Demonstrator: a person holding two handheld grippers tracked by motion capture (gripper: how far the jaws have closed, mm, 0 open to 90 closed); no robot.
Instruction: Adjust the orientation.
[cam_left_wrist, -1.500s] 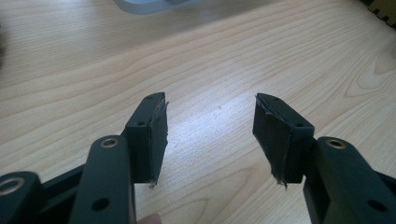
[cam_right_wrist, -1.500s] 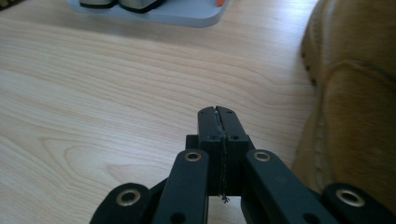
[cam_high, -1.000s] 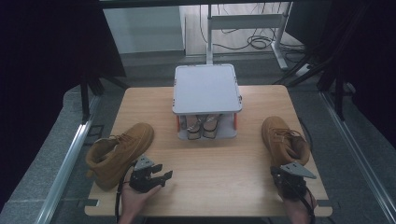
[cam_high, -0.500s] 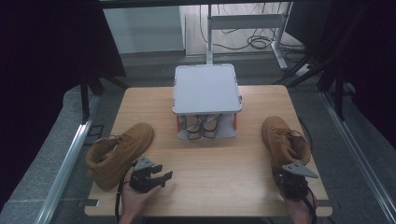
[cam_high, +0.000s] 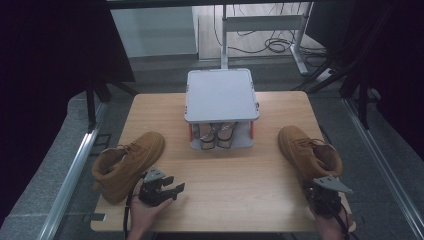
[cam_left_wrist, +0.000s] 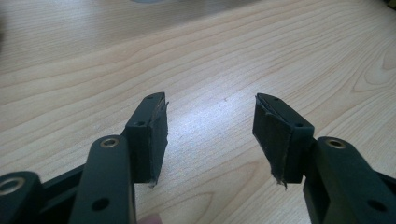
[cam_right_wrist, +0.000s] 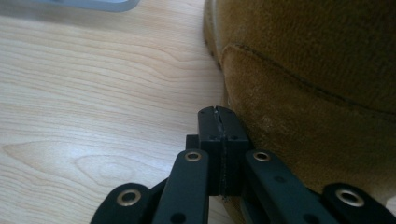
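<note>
Two tan suede boots lie on the wooden table (cam_high: 235, 175). The left boot (cam_high: 125, 162) rests near the table's left front, and my left gripper (cam_high: 172, 189) hovers just right of its heel, open, with bare wood between its pads (cam_left_wrist: 156, 126). The right boot (cam_high: 310, 152) lies at the right front. My right gripper (cam_high: 322, 197) sits just behind its heel, jaws pressed together with nothing between them. In the right gripper view the right gripper (cam_right_wrist: 218, 112) is beside the boot's suede heel (cam_right_wrist: 317, 93), close to touching it.
A grey two-tier rack (cam_high: 221, 95) stands at the table's back centre, with another pair of shoes (cam_high: 216, 135) on its lower shelf. Metal rails run along both sides of the table. Bare wood lies between the two boots.
Both grippers have stayed almost still; the left one has shifted only slightly near the left boot's heel.
</note>
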